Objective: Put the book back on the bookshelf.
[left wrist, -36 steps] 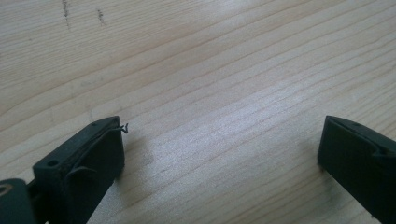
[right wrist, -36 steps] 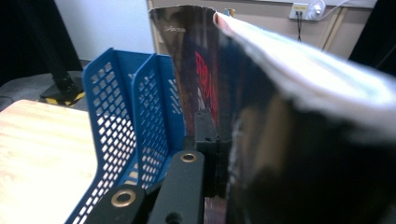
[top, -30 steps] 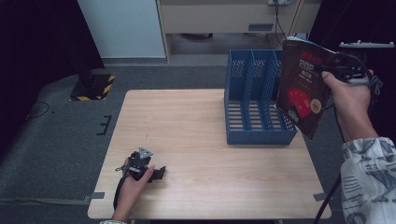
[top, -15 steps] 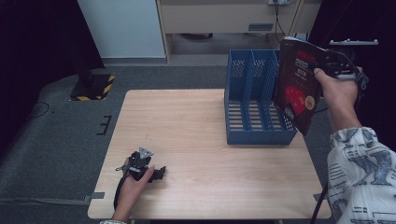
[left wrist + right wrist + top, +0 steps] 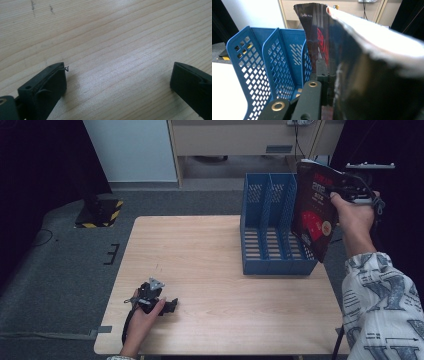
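A dark magazine (image 5: 314, 210) with red print on its cover hangs upright in the air, just over the right end of the blue file rack (image 5: 267, 227). My right gripper (image 5: 336, 195) is shut on the magazine's upper edge. In the right gripper view the magazine (image 5: 352, 65) bulges close to the camera, clamped by the black jaw, with the blue file rack (image 5: 272, 62) and its slots below and to the left. My left gripper (image 5: 172, 306) rests on the table (image 5: 200, 255) near the front left, held by a hand. Its jaws stand wide apart over bare wood, with one fingertip (image 5: 50, 80) at the left.
The blue file rack stands at the back right of the wooden table. Beyond the table are grey carpet, a white panel (image 5: 132, 150) and a yellow-and-black striped base (image 5: 100, 212) at the back left. A patterned sleeve (image 5: 382, 305) comes in at the lower right.
The right hand has carried the magazine leftward and slightly down, closer over the rack's right end. The left gripper has stayed where it lay.
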A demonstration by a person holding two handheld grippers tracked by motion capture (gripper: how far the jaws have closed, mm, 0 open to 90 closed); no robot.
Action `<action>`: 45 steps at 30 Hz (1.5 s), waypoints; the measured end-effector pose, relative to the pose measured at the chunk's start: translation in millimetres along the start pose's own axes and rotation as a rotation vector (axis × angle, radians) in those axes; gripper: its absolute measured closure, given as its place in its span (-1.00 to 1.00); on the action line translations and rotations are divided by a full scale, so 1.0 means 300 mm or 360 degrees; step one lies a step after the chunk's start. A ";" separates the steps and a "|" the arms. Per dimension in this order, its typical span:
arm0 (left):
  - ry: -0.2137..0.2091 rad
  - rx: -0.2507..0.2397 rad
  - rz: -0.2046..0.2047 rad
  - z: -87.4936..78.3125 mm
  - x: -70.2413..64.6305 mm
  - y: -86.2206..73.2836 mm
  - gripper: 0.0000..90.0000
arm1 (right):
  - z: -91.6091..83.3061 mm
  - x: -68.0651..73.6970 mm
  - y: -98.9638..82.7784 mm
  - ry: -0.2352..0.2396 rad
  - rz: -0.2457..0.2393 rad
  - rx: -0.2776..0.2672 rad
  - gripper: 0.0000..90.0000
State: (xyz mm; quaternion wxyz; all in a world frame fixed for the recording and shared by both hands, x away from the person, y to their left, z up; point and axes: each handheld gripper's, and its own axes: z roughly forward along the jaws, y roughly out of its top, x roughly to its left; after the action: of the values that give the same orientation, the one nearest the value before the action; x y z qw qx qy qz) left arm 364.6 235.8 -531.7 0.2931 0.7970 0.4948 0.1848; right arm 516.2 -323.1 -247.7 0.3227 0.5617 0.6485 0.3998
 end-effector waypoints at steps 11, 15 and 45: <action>-0.0001 -0.0002 0.0001 0.000 0.000 0.000 -1.00 | 0.024 0.006 0.004 0.0011 0.0003 -0.0012 0.94; -0.0001 -0.0003 0.0000 0.000 -0.001 -0.001 -1.00 | 0.025 0.007 0.005 0.0002 0.0007 -0.0039 0.94; -0.0004 -0.0004 0.0005 0.000 -0.002 -0.001 -1.00 | 0.072 0.018 -0.072 0.0026 -0.0013 -0.0167 0.94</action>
State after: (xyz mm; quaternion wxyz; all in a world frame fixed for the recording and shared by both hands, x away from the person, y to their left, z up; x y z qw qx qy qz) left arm 364.1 235.4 -531.9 0.2945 0.7976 0.4929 0.1848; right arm 523.8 -315.5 -276.9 0.3480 0.5381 0.6315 0.4366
